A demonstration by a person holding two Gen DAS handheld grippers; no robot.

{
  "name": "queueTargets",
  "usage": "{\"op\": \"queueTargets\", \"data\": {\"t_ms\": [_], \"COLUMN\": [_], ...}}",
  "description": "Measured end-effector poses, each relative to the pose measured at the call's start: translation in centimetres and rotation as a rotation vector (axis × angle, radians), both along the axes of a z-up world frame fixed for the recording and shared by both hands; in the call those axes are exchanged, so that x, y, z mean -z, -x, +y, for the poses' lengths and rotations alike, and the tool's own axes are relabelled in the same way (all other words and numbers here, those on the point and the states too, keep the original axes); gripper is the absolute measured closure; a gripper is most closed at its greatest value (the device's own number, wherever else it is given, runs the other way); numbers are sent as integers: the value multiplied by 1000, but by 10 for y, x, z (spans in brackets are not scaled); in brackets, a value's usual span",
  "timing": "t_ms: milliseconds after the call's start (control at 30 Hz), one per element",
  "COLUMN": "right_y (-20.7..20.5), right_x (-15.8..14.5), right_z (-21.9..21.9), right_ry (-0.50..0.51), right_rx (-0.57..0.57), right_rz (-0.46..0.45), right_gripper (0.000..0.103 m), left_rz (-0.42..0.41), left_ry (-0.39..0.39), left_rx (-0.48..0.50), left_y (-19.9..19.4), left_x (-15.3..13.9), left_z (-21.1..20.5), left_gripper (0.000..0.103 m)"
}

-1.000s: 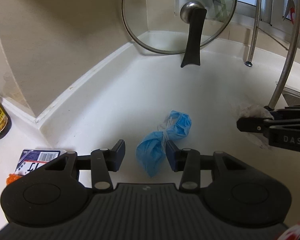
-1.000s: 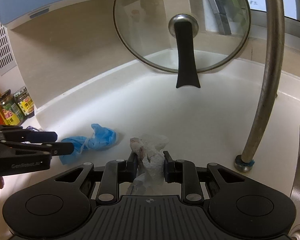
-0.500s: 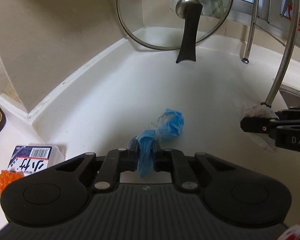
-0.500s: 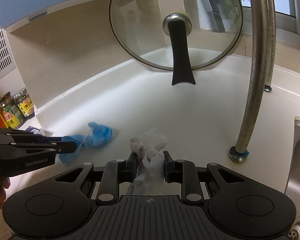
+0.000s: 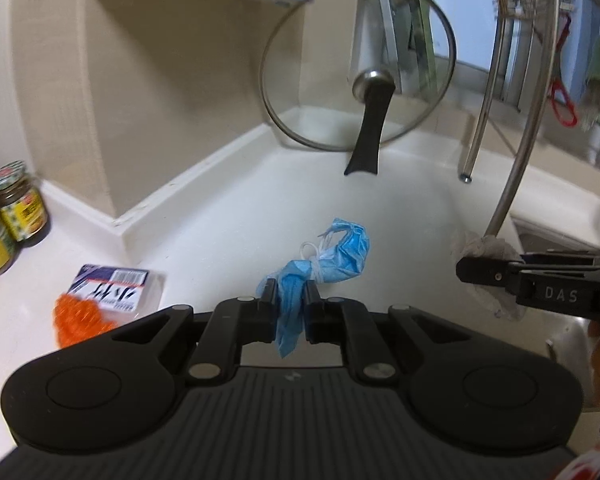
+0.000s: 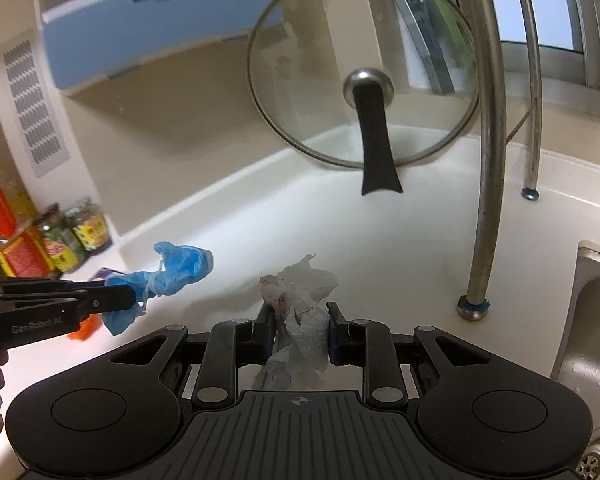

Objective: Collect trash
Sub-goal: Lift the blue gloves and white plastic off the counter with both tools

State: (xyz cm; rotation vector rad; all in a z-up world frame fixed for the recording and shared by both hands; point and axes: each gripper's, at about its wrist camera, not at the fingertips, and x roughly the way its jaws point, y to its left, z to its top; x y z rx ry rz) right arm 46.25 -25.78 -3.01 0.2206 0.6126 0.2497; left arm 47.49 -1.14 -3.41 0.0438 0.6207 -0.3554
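with both pieces of trash now pinched, the pickup looks done.
a second ago the left tool (image 5: 290, 294) stood released around the blue mask (image 5: 328, 258) on the worktop (image 5: 228, 240); now it is clenched on it and lifting. right tool (image 6: 298, 322) is grasping the crumpled plastic wrap (image 6: 300, 304), as before. both likely go to a bin next. readable: "das" on the right tool, "genrobot.ai" on the left.

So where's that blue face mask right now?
The blue face mask is pinched in the left gripper, held above the white counter, left of the crumpled tissue in the right gripper.
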Motion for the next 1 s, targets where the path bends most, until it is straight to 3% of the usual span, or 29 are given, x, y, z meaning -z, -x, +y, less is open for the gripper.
{"op": "queueTargets", "data": {"t_ms": [567, 1000], "right_y": [113, 185], "right_x": [-29, -10], "right_z": [27, 58], "right_ry": [-102, -98], "right_rx": [-244, -479], "right_rz": [-24, 54], "right_gripper": [77, 77], "left_rz": [0, 91], "left_ry": [69, 78], "left_rx": [-196, -370], "left_y": [145, 251], "left_x": [-31, -6], "left_z": [41, 49], "left_gripper": [92, 92]}}
